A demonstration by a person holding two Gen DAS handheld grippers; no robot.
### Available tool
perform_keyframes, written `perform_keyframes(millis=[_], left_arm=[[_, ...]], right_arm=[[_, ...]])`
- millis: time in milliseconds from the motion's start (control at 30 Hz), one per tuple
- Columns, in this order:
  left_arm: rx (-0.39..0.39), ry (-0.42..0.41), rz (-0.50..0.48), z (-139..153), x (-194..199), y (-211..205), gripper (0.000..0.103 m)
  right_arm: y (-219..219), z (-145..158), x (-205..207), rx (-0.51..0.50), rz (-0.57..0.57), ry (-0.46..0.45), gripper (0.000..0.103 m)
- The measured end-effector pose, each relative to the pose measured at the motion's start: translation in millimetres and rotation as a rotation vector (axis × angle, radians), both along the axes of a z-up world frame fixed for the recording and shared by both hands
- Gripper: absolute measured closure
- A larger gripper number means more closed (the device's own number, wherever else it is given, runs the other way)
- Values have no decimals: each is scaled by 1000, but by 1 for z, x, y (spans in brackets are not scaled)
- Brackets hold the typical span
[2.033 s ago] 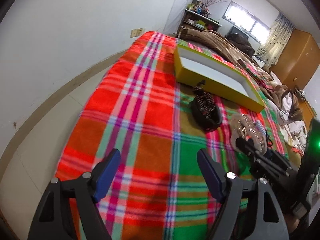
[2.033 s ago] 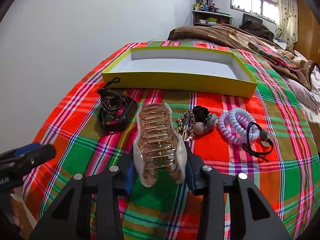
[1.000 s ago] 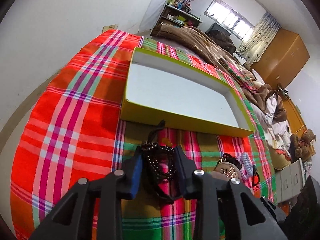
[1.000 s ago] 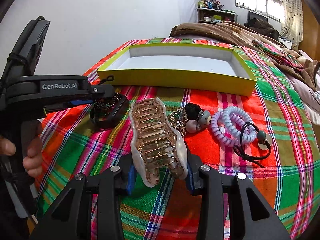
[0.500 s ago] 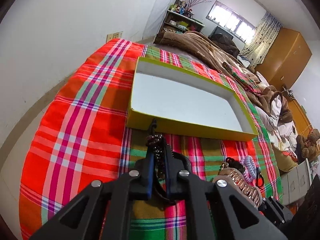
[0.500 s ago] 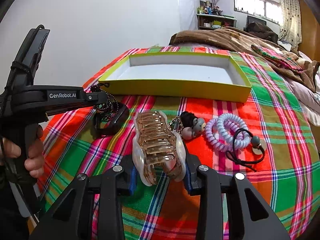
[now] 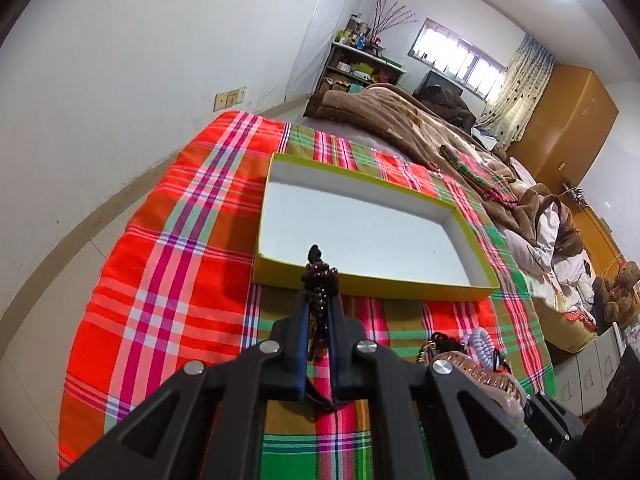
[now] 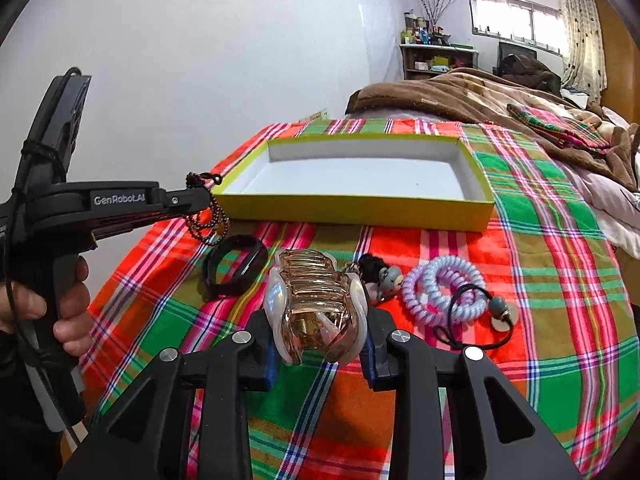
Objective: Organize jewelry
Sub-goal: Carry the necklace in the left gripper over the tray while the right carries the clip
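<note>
"GenRobot.AI" is printed in pale letters along the side of the left gripper (image 8: 200,199); no other writing can be read. A hand (image 8: 60,312) grips its pistol handle at the left edge of the right wrist view, holding the tool roughly level, pointing toward the near left corner of the yellow box (image 8: 360,208). Its jaws are pinched tight on a dark beaded bracelet (image 7: 320,284), whose loops dangle clear of the plaid blanket (image 8: 560,240). A black band (image 8: 236,270) lies beneath, possibly a second bracelet. The right gripper (image 8: 320,340) angles downward, its jaws closing on a translucent amber claw hair clip (image 8: 316,304), pads against its sides. Beside it rest a small bobble hair tie (image 8: 384,278), lilac spiral hair ties (image 8: 440,288) and a black elastic (image 8: 472,320). The box sits open, white inside.
</note>
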State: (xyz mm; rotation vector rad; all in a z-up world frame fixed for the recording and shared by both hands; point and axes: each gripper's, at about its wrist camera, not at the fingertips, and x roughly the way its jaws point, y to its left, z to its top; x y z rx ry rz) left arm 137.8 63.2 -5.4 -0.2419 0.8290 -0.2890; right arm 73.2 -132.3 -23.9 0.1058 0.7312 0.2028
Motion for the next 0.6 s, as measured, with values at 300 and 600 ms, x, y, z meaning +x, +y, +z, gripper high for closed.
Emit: perform_keyframes(millis=[300,600], left_arm=[[-5,-15,-1,18,3,-3,95],[45,-38,-16,34,34,-14,95]], right_arm=[[-17,25,5,11,-22,-47,72],[-53,53,47,1,-61,-68,72]])
